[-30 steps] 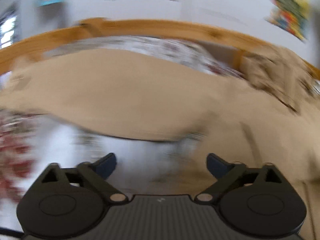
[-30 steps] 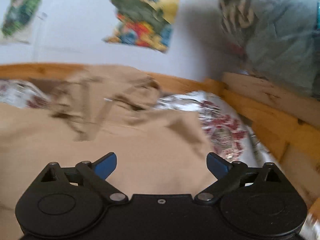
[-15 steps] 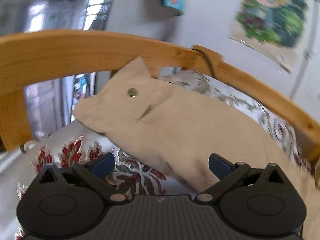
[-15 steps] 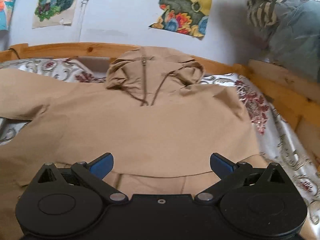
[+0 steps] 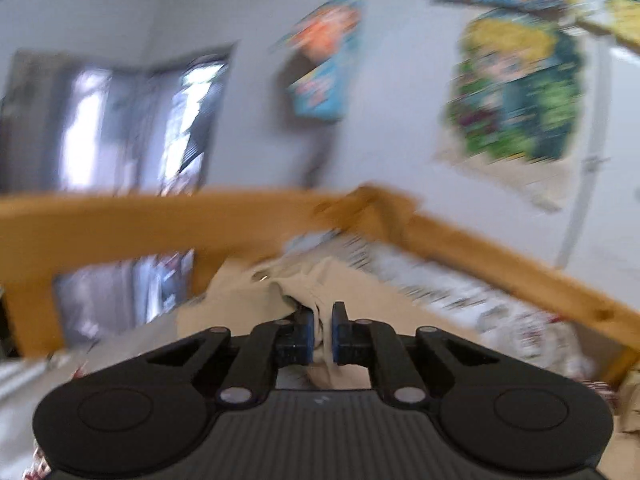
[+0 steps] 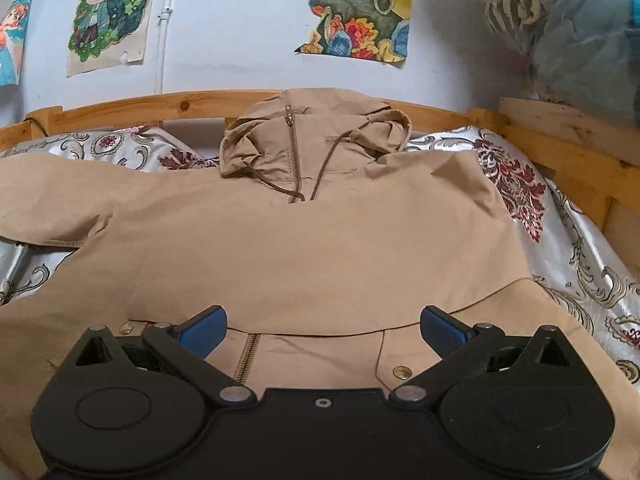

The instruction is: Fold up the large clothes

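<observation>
On the patterned bed (image 6: 576,240), a tan hooded jacket (image 6: 304,248) is spread flat. Its left sleeve cuff (image 5: 320,320) has just been clamped by the closing left tool (image 5: 322,330); the right tool (image 6: 322,330) is held apart, empty. Folding the sleeve inward is judged next.

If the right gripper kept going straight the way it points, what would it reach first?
Most likely the tan hooded jacket spread on the bed: the open right gripper tilts down over its front panel, above the lower zipper. How high it sits above the fabric is unclear.
</observation>
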{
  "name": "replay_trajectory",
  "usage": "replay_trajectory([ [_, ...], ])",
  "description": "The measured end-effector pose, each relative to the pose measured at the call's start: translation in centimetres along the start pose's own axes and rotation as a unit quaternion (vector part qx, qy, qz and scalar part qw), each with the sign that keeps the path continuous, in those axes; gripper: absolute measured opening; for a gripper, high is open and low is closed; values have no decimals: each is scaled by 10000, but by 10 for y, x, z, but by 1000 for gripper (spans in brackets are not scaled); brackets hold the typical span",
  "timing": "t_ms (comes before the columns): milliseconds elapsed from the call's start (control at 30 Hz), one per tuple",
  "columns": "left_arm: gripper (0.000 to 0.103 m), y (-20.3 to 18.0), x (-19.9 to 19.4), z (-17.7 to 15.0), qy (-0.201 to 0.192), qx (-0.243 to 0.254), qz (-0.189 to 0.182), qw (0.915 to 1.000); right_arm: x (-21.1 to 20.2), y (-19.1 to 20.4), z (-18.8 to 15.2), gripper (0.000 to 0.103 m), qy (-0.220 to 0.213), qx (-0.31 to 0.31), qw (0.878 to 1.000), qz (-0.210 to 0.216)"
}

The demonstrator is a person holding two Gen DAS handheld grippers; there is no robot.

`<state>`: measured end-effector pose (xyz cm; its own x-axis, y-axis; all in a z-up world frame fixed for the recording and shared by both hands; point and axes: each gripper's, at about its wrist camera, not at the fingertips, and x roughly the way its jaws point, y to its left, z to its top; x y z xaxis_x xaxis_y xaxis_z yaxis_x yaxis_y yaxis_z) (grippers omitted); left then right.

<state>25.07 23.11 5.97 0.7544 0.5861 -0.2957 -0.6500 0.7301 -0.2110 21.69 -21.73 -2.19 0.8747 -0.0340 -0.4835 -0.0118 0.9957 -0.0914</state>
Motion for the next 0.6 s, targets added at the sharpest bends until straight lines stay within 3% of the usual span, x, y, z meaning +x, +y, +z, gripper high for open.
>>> replay_trajectory([
  [133,8,-60,-27,14,-433,611,-1090,9912,6,-10,-1,102,51,205,9998,-64],
  [233,8,-115,-54,13,-635,1085,-2081,9700,8,-19,2,102,28,345,9993,-131],
  [333,8,-169,-82,-8,-595,1566,-2955,9406,10,-28,2,102,-14,422,9989,-224],
  [433,8,-220,-97,-43,-127,2112,-3590,9090,12,-40,2,102,-34,534,9980,-331],
  [533,8,-263,-105,-94,430,2917,-4007,8674,15,-53,1,102,-53,646,9969,-451],
  [600,11,-280,-108,-129,814,3447,-4340,8284,16,-62,0,102,-63,728,9958,-544],
])
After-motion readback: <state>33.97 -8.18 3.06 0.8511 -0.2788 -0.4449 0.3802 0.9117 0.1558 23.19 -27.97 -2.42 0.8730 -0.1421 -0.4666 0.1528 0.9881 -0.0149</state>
